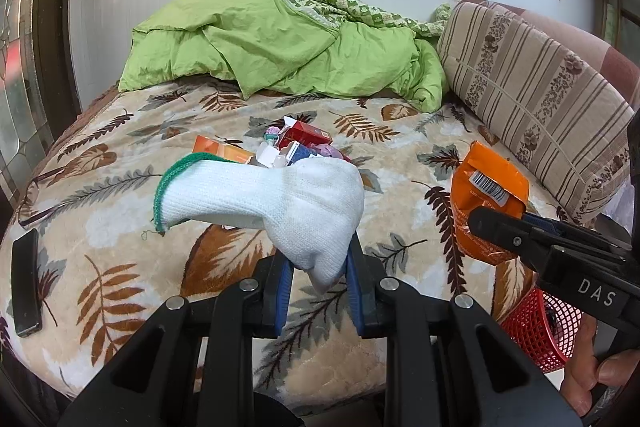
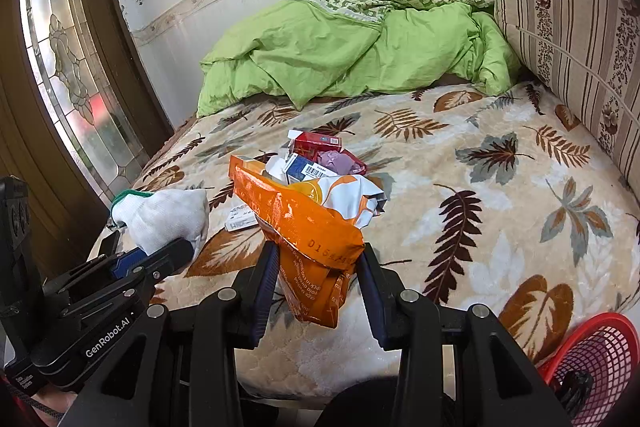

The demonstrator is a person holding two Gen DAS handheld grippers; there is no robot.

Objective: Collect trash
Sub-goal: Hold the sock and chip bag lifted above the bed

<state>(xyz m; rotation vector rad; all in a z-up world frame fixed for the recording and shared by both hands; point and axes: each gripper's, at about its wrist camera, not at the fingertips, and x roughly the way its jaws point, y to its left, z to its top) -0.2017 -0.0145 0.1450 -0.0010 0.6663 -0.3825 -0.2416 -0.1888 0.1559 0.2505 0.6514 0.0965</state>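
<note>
My left gripper (image 1: 320, 263) is shut on a white sock with a green cuff (image 1: 264, 199) and holds it above the bed; the sock also shows in the right wrist view (image 2: 168, 219). My right gripper (image 2: 316, 263) is shut on a crumpled orange snack bag (image 2: 304, 227), also seen at the right of the left wrist view (image 1: 484, 195). A pile of trash lies mid-bed: a red box (image 2: 318, 143), a blue-white box (image 2: 306, 169), purple wrappers (image 2: 340, 161) and an orange carton (image 1: 218, 149).
A red mesh basket (image 2: 600, 359) stands beside the bed at the lower right. A black phone (image 1: 26, 283) lies on the leaf-pattern blanket (image 2: 480, 187) at the left edge. A green duvet (image 1: 280, 47) and a striped cushion (image 1: 532, 87) lie at the back.
</note>
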